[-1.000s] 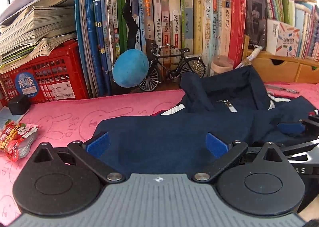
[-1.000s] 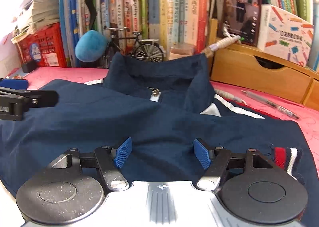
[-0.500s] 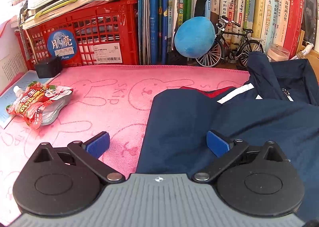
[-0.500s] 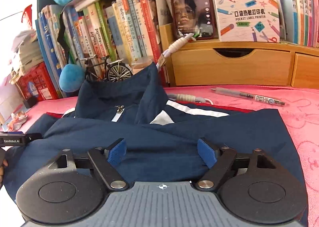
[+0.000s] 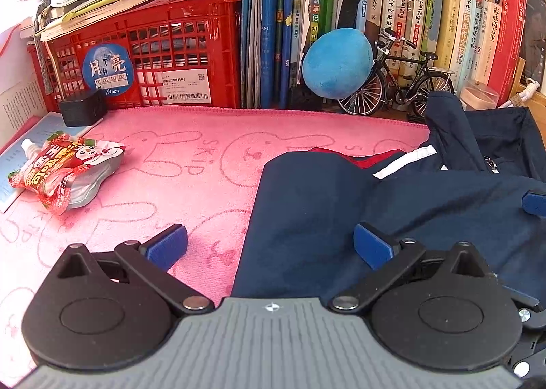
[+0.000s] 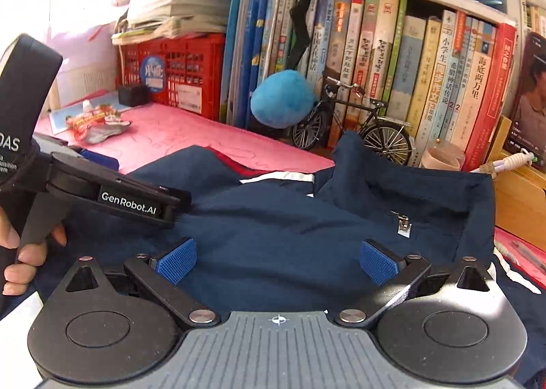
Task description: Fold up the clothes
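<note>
A navy jacket [image 5: 375, 204] with white and red trim lies folded on a pink towel [image 5: 191, 163], collar and zip toward the books. My left gripper [image 5: 269, 247] is open and straddles the jacket's left edge, one pad over towel, one over cloth. My right gripper [image 6: 278, 264] hovers over the middle of the jacket [image 6: 273, 225], its jaws opening wide, with nothing pinched between the pads. In the right wrist view a hand [image 6: 20, 252] holds the left gripper, and one of that gripper's fingers [image 6: 136, 204] reaches over the jacket's left part.
Behind the towel stand a red crate [image 5: 163, 58] under stacked papers, a row of books [image 5: 426, 24], a blue plush ball [image 5: 336, 63] and a model bicycle [image 5: 406, 82]. A snack pouch [image 5: 65, 174] and a small black box [image 5: 82, 107] lie at the left. A wooden drawer unit [image 6: 518, 198] stands at the right.
The left gripper moved left from over the jacket to its left edge, then held still. The right gripper's jaws widened, and it swung left toward the left gripper.
</note>
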Motion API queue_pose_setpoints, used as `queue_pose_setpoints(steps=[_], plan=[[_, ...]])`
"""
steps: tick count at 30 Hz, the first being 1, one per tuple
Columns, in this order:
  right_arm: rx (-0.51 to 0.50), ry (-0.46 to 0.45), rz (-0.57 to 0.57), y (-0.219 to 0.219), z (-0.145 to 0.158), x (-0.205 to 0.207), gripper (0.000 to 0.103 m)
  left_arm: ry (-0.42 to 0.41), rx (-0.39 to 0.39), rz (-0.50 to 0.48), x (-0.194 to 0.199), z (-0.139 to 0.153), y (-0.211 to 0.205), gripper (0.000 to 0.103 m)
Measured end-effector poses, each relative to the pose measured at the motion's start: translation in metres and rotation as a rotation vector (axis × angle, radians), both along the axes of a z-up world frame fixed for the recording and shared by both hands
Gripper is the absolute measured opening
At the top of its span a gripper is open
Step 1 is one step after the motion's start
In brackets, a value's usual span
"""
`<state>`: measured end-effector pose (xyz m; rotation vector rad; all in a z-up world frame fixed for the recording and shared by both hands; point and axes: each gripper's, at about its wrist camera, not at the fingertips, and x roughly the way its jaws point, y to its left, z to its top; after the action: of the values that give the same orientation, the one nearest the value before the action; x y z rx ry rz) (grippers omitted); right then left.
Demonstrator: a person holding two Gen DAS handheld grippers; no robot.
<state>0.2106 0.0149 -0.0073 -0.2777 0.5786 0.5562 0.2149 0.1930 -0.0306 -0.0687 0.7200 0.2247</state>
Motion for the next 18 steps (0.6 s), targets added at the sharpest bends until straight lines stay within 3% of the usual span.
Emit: queue_pose_setpoints(steps=[2, 5, 8, 10, 13, 18], plan=[[-0.014, 0.025, -0.009, -0.01, -0.001, 0.002, 0.103, 0.0, 0.0, 0.0, 0.0, 0.0, 0.0, 0.103], [-0.045, 0.048, -0.114, -0.054, -0.005, 0.008, 0.103, 0.0, -0.001, 0.0, 0.0, 0.0, 0.0, 0.103], [-0.016, 0.052, -0.286, -0.118, -0.008, 0.018, 0.102, 0.0, -0.001, -0.001, 0.0, 0.0, 0.0, 0.103], [0.078, 0.075, -0.391, -0.16, -0.006, 0.025, 0.103, 0.0, -0.001, 0.0, 0.0, 0.0, 0.0, 0.103], [0.128, 0.047, -0.589, -0.201, -0.006, 0.021, 0.103, 0.0, -0.002, 0.0, 0.0, 0.0, 0.0, 0.103], [0.056, 0.112, -0.566, -0.212, -0.02, 0.03, 0.103, 0.0, -0.002, 0.0, 0.001, 0.0, 0.0, 0.103]])
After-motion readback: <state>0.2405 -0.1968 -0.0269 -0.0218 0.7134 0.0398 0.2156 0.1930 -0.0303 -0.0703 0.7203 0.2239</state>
